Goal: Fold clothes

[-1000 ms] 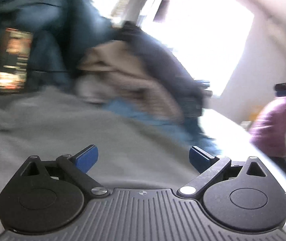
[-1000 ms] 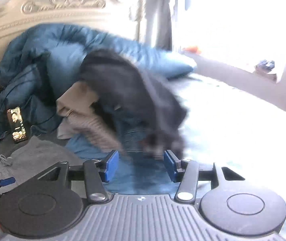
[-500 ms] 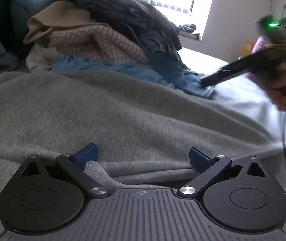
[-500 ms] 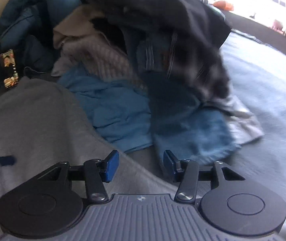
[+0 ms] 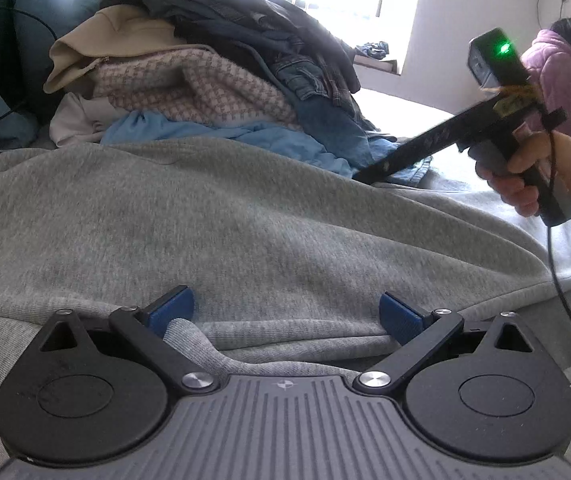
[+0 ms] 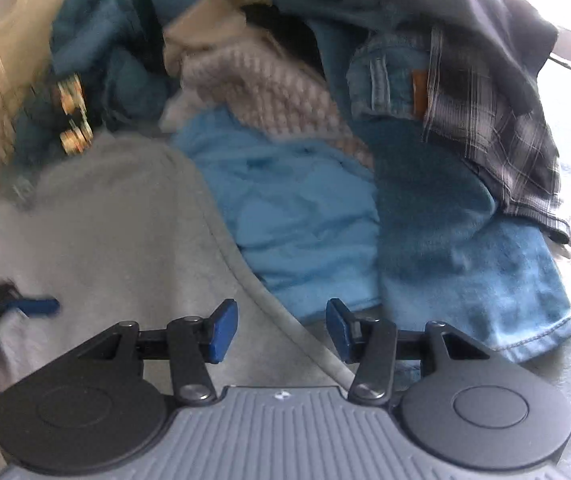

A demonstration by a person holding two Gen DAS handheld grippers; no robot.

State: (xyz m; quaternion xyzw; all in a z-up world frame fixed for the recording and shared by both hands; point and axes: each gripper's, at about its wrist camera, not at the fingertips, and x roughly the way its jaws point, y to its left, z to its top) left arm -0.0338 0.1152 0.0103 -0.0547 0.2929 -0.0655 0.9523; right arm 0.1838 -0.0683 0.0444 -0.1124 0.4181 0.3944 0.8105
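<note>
A grey sweatshirt (image 5: 245,220) lies spread on the bed. My left gripper (image 5: 286,312) rests low on it and is open wide, with the garment's ribbed hem (image 5: 189,340) lying loose between the blue pads. The right gripper (image 6: 282,330) hangs half open over the sweatshirt's (image 6: 125,220) curved far edge, next to the clothes pile; nothing is pinched between its pads. In the left wrist view the right gripper (image 5: 369,174) slants down from a hand (image 5: 525,176), its tip at the sweatshirt's far edge. A left gripper finger (image 6: 37,306) shows in the right wrist view.
Behind the sweatshirt rises a pile of clothes (image 5: 205,80): beige top, houndstooth knit, light blue shirt (image 6: 285,208), jeans (image 6: 465,260), plaid shirt (image 6: 485,128). A phone (image 6: 71,118) lies on the blue duvet (image 5: 1,60). A person in a pink jacket (image 5: 553,64) stands far right.
Both grippers came down onto the bed. The left settled on the grey sweatshirt's hem and then stayed still. The right dropped toward the sweatshirt's far edge by the pile.
</note>
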